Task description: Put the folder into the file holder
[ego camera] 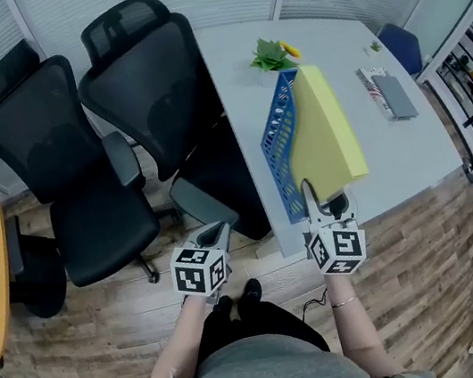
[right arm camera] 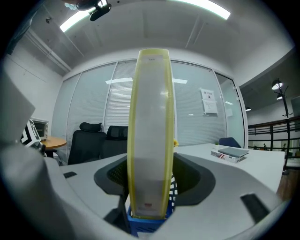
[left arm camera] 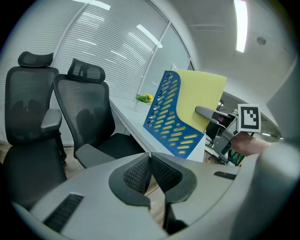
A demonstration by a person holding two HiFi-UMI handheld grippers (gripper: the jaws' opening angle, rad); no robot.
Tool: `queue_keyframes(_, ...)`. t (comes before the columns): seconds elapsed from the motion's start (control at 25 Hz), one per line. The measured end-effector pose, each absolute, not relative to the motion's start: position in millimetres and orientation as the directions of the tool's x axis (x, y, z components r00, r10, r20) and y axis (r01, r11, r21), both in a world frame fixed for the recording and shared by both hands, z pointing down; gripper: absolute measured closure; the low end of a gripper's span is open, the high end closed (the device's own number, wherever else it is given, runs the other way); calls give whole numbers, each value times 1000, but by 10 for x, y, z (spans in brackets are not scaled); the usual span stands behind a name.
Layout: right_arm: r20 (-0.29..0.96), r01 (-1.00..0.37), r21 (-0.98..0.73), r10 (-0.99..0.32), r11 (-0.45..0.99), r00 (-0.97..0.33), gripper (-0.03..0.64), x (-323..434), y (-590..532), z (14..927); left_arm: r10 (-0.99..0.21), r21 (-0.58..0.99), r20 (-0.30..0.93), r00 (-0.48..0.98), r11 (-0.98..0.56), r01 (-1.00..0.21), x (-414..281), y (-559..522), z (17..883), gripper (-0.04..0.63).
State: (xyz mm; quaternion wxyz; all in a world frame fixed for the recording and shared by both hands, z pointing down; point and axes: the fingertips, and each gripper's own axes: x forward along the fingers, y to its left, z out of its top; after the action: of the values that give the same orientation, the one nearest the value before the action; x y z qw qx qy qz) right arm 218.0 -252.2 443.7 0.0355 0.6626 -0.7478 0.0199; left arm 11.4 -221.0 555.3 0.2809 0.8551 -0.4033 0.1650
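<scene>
Closest to me, low in the head view, the left gripper [ego camera: 217,230] hangs over the floor in front of the table's near edge. Its own view shows the jaws closed together with nothing between them. I'd say it is parked there to keep out of the way.

Just right of it, the right gripper [ego camera: 325,200] points level at the yellow folder [ego camera: 325,127]. The folder stands upright on its lower edge in the blue file holder [ego camera: 282,148], near the table's [ego camera: 412,157] near-left corner. The holder's perforated wall props it on the left side.

The right gripper view gives me what the head view hides behind the marker cube. The folder's spine fills the space between the jaws, which stand spread wide. A sliver of blue mesh shows between the spine and the right pad, so I read the grip as released, not clamping. The holder's blue base sits directly under the spine, so I judge the folder seated.

Only the left gripper view shows the holder's slotted side, with one jaw of the right gripper lying across the yellow face. Only the head view shows the plant [ego camera: 272,55] at the far edge, the book [ego camera: 387,92] towards the right edge and the two office chairs [ego camera: 147,91].
</scene>
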Motion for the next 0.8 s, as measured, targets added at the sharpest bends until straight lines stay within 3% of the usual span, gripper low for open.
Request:
queue_keyframes(0.48, 179, -998, -49, -983, 38, -46, 373, 2239, -2005, 4751, -543, 350, 512, 665, -575, -739, 207, -2093, 5595, 565)
queue_keyframes(0.8, 245, -995, -93, -969, -35, 12, 422, 2260, -1663, 4931, -498, 349, 512, 699, -623, -700, 284, -2024, 5622, 565)
